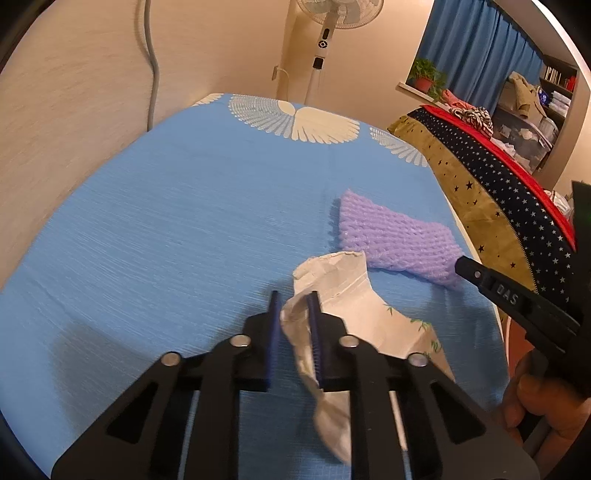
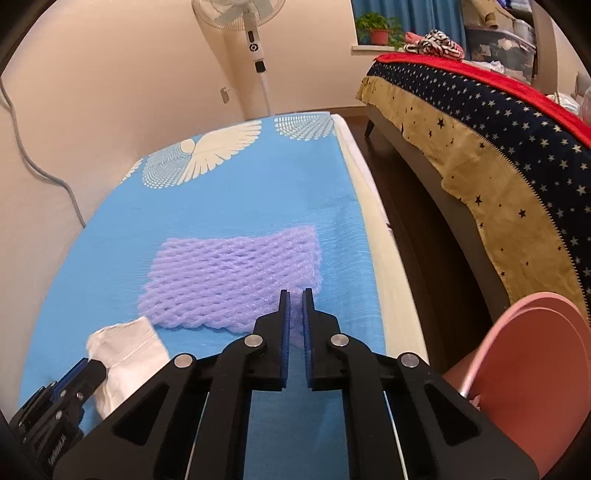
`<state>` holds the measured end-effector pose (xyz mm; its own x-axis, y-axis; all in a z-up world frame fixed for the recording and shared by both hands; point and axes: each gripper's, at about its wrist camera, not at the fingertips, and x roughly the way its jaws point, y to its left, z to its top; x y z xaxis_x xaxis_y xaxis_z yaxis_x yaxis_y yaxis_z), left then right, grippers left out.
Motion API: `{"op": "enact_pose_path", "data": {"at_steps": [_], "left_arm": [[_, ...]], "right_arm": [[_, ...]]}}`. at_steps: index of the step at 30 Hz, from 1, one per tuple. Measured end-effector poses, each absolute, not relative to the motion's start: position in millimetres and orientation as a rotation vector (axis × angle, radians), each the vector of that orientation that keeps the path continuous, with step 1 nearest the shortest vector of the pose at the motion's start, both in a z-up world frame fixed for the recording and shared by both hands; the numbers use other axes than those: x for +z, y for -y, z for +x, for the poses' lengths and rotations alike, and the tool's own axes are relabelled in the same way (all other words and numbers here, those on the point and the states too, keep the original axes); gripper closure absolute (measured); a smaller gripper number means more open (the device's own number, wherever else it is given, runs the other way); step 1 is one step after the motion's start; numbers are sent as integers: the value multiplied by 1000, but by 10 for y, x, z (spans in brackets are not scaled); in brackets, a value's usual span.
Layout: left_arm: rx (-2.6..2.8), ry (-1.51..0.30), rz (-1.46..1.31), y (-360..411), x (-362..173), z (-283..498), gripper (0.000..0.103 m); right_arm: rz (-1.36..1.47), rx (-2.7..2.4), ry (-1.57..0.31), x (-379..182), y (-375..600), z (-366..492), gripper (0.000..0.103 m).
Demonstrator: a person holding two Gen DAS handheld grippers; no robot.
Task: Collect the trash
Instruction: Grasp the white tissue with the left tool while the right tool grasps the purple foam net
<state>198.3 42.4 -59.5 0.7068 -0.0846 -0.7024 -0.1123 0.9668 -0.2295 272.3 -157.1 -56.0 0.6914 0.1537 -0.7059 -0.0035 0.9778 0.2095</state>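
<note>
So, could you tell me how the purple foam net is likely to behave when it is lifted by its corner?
The foam net will probably flop and sag, since it is an open mesh pinched only at one corner by the right gripper. It looks very light. It likely squashes easily, so the grip may slip.

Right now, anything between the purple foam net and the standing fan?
Only bare blue cloth with its white wing print; nothing lies between the purple foam net and the standing fan. Right wrist view.

A standing fan [image 2: 236, 22] rises behind the blue winged cloth [image 1: 166, 221] (a potted plant [image 2: 376, 27] sits farther right).
</note>
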Motion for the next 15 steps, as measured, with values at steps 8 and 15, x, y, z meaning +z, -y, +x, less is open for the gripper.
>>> {"op": "enact_pose_path", "data": {"at_steps": [8, 15], "left_arm": [[-6, -741, -267, -392, -404, 1808, 100], [-36, -672, -269, -391, -138, 1540, 101]], "right_arm": [[202, 71, -727, -244, 1695, 2391, 97], [211, 54, -675, 5, 1824, 2025, 97]]}}
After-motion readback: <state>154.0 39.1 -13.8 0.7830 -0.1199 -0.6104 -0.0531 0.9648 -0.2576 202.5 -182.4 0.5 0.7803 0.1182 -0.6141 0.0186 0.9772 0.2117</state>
